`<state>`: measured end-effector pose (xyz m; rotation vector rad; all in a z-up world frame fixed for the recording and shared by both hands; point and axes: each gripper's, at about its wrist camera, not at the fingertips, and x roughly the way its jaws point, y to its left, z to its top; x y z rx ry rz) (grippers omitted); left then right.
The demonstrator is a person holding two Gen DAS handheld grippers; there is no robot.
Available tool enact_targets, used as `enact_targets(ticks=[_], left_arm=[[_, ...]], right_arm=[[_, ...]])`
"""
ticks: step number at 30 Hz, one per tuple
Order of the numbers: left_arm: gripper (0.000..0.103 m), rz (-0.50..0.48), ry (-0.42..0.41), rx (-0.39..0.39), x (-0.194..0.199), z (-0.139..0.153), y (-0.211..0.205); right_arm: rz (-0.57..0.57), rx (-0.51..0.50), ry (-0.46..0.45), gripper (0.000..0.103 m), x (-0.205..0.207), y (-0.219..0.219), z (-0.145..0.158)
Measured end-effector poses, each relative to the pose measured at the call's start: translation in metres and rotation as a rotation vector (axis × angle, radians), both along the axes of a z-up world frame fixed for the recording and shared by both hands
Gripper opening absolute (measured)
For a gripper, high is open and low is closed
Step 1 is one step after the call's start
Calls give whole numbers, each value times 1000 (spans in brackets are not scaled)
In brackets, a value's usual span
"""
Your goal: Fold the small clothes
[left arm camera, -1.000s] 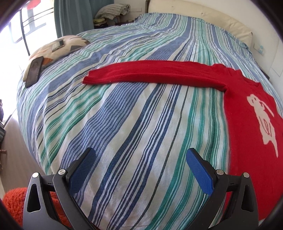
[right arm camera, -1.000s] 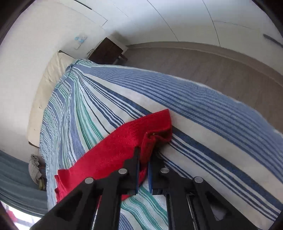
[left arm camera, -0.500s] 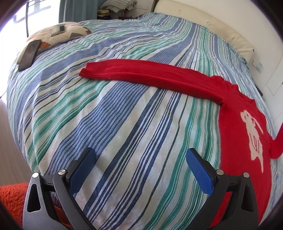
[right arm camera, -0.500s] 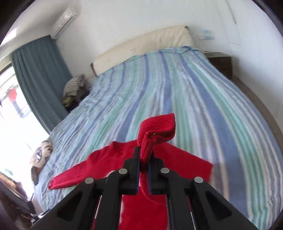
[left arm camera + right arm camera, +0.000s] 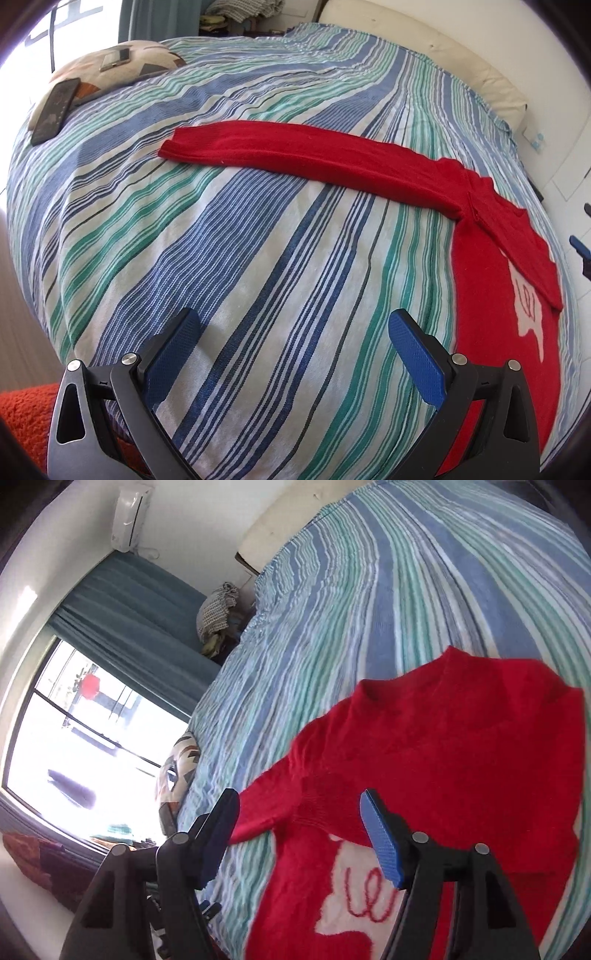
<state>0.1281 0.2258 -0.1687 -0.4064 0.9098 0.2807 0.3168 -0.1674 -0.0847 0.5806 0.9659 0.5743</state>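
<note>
1. Surface: bed with a striped bedspread (image 5: 258,266), blue, green and white bands. Cream headboard (image 5: 461,62) at the far end.
2. Room: teal curtain (image 5: 140,627) beside a bright window (image 5: 74,746), blown out. White AC unit (image 5: 131,513) high on the wall above the curtain. Pile of folded fabric (image 5: 216,609) off the far corner of the bed.
3. Far left on the bed: patterned cushion (image 5: 125,70) with a dark phone (image 5: 55,110) at its near edge and a lighter flat device (image 5: 116,59) on top.
4. Orange shaggy rug (image 5: 22,417) near left, below the bed edge.
5. Red sweater (image 5: 487,258) lies flat on the right side of the bed. One sleeve (image 5: 295,151) stretches straight out to the left across the stripes. The other sleeve (image 5: 524,240) is folded in diagonally over the chest.
6. Writing: none readable. White motif (image 5: 354,897) with red looped stitching on the sweater front, partly covered by the folded sleeve; I cannot make letters out of it.
7. My left gripper (image 5: 293,347): jaws spread wide, empty, above bare bedspread just left of the sweater body, touching nothing.
8. My right gripper (image 5: 299,834): jaws opening, about halfway apart, pads clear of the fabric. The sweater's chest shows through the gap; nothing is gripped.
</note>
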Motion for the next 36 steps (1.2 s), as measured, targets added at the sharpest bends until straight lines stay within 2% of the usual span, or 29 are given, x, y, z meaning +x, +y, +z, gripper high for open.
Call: enact_targets(ticks=[4,8,10,14,16,20,22,23,25,27,30,33,36], left_arm=[[102,-14,14,21,2,-2,-6],[102,-32,25,43,2,-4,-12],[102,-35,37,47,3,-6,-13],[102,-39,44,52,3,-8,-14],[102,-39,44,52,3,-8,-14],[102,-47,46,69,4,-9,-19],[102,-55,41,93,4,-8,-23],[102,-57,30,110,3,-6,-26],[102,-64,1,158,1,-1,-31],[102,-83,-12,198,1,1,-37],[102,-108,8,190,5,-7,-40],[102,-111,59,172,13,-23,-40],[103,-106,55,187,15,-27,-43]], right_arm=[[-106,-57,73,68,-13,-53,-32],[-226,-231,190,68,-34,-109,-77],[-293,-278,218,68,-47,-134,-91],[-410,-265,169,68,-84,-184,-84],[-445,-316,134,68,-106,-200,-74],[-497,-582,14,69,-147,-212,-50],[-516,-727,-19,72,-166,-211,-54],[-522,-768,-19,74,-176,-214,-59],[-520,-788,17,75,-192,-223,-78],[-531,-768,-23,81,-210,-225,-90],[-571,-783,-29,92,-212,-223,-93],[-572,-796,-31,98,-208,-223,-99],[-581,-789,-30,100,-208,-224,-101]])
